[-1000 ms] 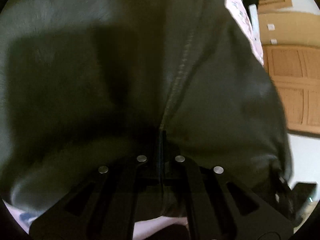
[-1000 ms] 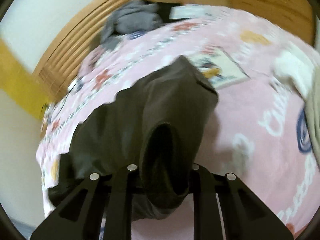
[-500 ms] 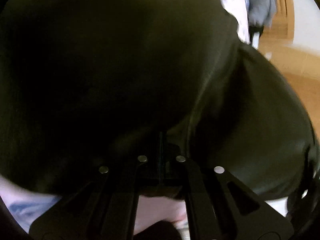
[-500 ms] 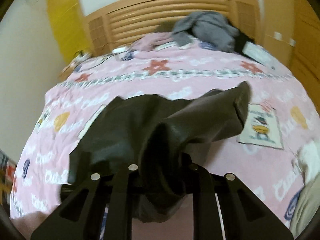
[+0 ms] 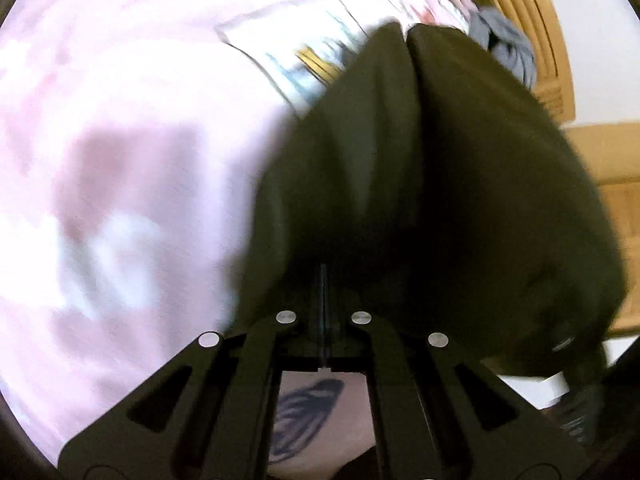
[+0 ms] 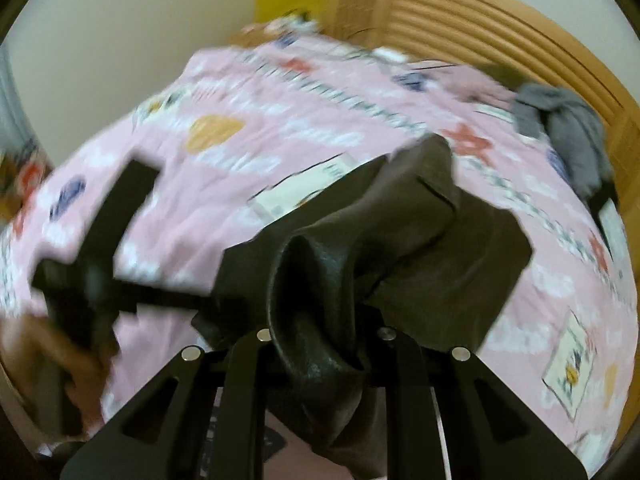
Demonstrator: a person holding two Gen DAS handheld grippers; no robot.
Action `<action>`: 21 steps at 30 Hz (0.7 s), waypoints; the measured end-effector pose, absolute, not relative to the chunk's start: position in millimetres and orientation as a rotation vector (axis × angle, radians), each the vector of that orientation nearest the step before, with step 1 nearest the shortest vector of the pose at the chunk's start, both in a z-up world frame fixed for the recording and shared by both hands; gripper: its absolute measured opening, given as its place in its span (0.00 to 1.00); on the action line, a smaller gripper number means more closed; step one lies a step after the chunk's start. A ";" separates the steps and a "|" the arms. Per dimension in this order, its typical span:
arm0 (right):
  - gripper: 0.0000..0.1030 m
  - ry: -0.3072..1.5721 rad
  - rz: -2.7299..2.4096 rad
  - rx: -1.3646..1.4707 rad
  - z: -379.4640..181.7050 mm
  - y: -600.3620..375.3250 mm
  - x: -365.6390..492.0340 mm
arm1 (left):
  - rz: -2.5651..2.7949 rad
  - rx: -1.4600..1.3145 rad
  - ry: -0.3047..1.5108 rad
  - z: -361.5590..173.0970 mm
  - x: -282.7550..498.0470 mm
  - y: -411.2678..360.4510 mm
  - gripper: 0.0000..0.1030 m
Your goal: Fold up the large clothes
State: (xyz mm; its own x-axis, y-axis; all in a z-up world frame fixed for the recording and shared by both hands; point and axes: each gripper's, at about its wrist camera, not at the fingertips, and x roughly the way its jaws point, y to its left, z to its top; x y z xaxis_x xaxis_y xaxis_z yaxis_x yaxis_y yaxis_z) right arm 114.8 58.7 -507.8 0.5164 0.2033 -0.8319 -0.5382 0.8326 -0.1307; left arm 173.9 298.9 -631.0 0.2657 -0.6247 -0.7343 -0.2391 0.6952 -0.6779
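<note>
Pinching the big dark olive-green cloth garment (image 5: 420, 184) is the left gripper (image 5: 325, 320), whose jaws are pressed tight together on a thin edge at the bottom middle of the left wrist view. A thick rolled bunch of the same garment (image 6: 400, 240) is clamped in the right gripper (image 6: 320, 344), low in the middle of the right wrist view, so its jaws are kept a little apart by the cloth. The garment is held up at two spots, most likely so that it can be spread flat before it is folded. From the grippers the cloth is draped away toward the middle of each view, and its far end is seen over the pink patterned bed cover (image 6: 280, 140). Whether that far end is touching the cover cannot be told, because both views are blurred. A wooden slatted headboard (image 6: 480, 20) is seen at the upper right, and a crumpled grey piece of clothing (image 6: 568, 128) is left near it, well apart from the dark garment. At the left of the right wrist view the other black tool is seen, blurred. No fold looks made yet.
</note>
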 end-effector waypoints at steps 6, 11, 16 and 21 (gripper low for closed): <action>0.19 0.978 0.453 -0.599 -574.6 115.3 108.6 | -0.321 -0.761 1.270 -612.0 201.9 341.8 0.01; 0.67 0.984 0.438 -0.527 -565.2 111.5 101.8 | -0.426 -0.648 1.301 -597.6 233.9 334.3 0.01; 0.80 1.060 0.510 -0.230 -486.9 76.7 112.6 | -0.517 -0.579 1.295 -587.3 253.1 302.7 0.01; 0.92 0.995 0.285 -0.009 -421.3 28.7 189.9 | -0.481 -0.525 1.299 -581.8 263.4 285.6 0.01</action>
